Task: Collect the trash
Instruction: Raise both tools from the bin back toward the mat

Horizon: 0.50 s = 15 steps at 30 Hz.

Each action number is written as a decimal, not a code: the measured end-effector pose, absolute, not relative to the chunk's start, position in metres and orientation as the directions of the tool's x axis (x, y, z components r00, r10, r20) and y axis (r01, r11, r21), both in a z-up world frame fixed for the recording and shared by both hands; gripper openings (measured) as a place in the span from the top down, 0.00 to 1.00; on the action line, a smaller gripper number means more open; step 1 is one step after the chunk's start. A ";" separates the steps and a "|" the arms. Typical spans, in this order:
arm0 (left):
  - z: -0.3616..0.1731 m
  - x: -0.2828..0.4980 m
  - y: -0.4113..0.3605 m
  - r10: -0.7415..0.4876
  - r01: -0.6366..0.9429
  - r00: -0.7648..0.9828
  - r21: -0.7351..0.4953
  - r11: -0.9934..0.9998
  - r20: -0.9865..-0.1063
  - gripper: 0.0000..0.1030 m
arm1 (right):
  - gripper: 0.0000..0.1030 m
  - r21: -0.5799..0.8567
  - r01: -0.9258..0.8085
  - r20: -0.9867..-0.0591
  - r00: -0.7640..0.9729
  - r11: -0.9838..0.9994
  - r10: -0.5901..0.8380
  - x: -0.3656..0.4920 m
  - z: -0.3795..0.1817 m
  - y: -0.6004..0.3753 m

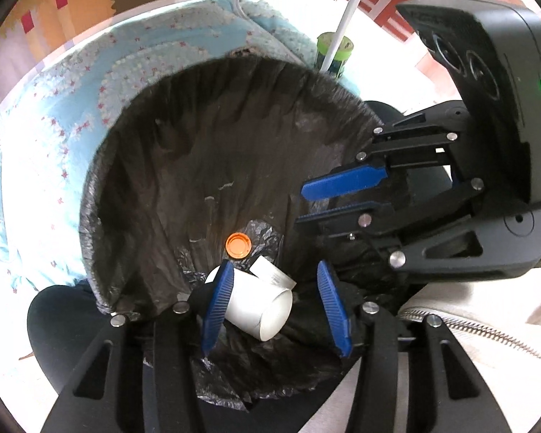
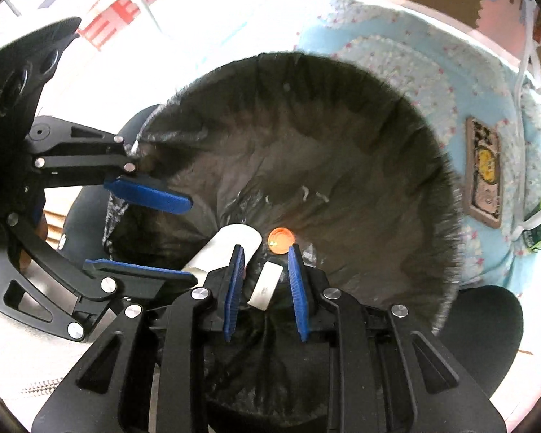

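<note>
A black trash bag (image 1: 205, 151) stands open below both grippers; it also shows in the right wrist view (image 2: 342, 151). Inside lie a white paper cup (image 1: 259, 310) on its side, an orange bottle cap (image 1: 238, 245) and a small white piece (image 1: 272, 276). The cup (image 2: 231, 245), the cap (image 2: 280, 241) and the white piece (image 2: 267, 285) show in the right wrist view too. My left gripper (image 1: 274, 274) is open above the cup and holds nothing. My right gripper (image 2: 265, 256) is open and empty over the bag's mouth, and shows in the left wrist view (image 1: 301, 204).
A light blue patterned rug (image 1: 54, 137) lies behind the bag. A green can (image 1: 333, 54) stands by a white table leg (image 1: 346, 18). A flat patterned pack (image 2: 483, 173) lies on the rug (image 2: 396, 54). Colourful foam mat tiles (image 1: 72, 18) cover the floor beyond.
</note>
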<state>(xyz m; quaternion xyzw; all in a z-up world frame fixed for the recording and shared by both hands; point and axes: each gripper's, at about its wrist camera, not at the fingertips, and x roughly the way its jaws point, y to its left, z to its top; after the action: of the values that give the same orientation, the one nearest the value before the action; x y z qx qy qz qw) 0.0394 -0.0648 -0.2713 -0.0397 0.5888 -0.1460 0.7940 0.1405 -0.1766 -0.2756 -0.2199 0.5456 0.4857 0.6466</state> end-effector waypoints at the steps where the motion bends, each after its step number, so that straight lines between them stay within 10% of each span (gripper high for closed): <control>1: -0.268 0.039 -0.065 -0.280 0.185 0.273 -0.235 0.954 -0.920 0.55 | 0.75 0.241 -0.869 -0.917 -0.057 0.432 0.396 0.141 -0.271 -0.177; 15: -0.201 0.033 -0.045 -0.230 0.140 0.451 -0.186 0.972 -0.863 0.55 | 0.75 0.174 -0.883 -0.879 0.060 0.436 0.473 0.150 -0.216 -0.186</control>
<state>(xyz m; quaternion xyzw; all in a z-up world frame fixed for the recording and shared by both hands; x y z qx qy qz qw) 0.0328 -0.0450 -0.2008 -0.0437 0.5127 -0.1088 0.8505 0.1498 -0.1859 -0.2162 -0.2124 0.4829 0.4866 0.6963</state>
